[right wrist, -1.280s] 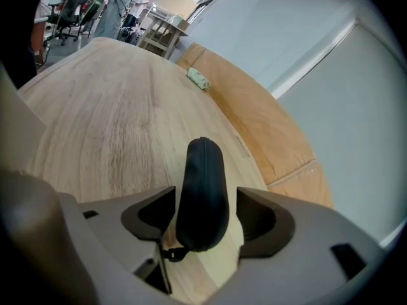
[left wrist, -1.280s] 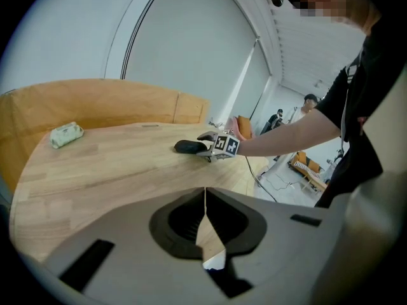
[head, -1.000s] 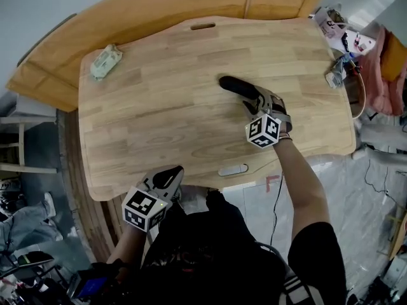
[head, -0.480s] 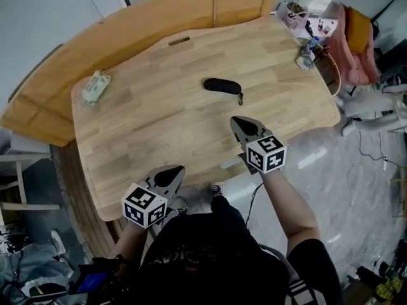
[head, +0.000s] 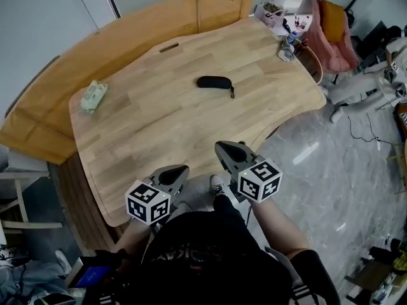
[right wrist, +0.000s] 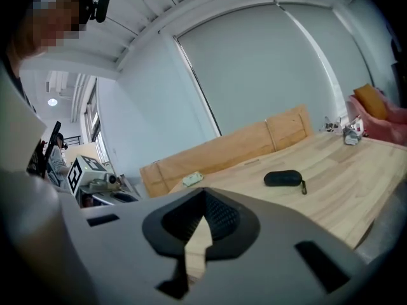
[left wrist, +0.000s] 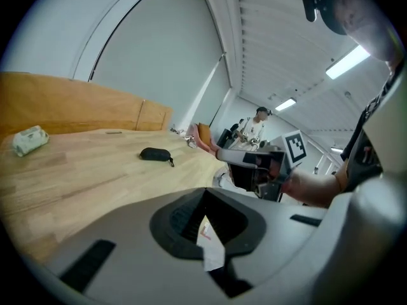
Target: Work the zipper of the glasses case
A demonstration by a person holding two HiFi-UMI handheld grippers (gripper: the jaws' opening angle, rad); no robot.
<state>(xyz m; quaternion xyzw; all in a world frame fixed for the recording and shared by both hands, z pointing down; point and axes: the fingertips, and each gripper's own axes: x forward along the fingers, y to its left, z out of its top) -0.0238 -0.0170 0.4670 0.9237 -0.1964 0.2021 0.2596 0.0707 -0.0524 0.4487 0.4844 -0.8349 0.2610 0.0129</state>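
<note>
The black glasses case [head: 213, 82] lies alone near the middle of the wooden table [head: 146, 126], its pull strap [head: 231, 94] trailing to the right. Both grippers hang off the table's near edge, far from the case. My left gripper [head: 176, 171] is shut and empty. My right gripper [head: 224, 149] is also shut with nothing in it. In the left gripper view the case [left wrist: 155, 154] sits far ahead past the closed jaws, and the right gripper [left wrist: 254, 167] shows alongside. The right gripper view holds the case [right wrist: 283, 178] at mid-distance.
A pale green bundle [head: 93, 96] lies at the table's far left. Small clutter [head: 283, 24] crowds the far right corner, beside a pink cloth [head: 331, 33]. A second wooden board [head: 127, 24] curves behind the table. Grey floor [head: 318, 151] lies to the right.
My right gripper has left the case, drawn back to the table's near edge and rolled over. The case stays on the table. The left gripper has risen slightly.
</note>
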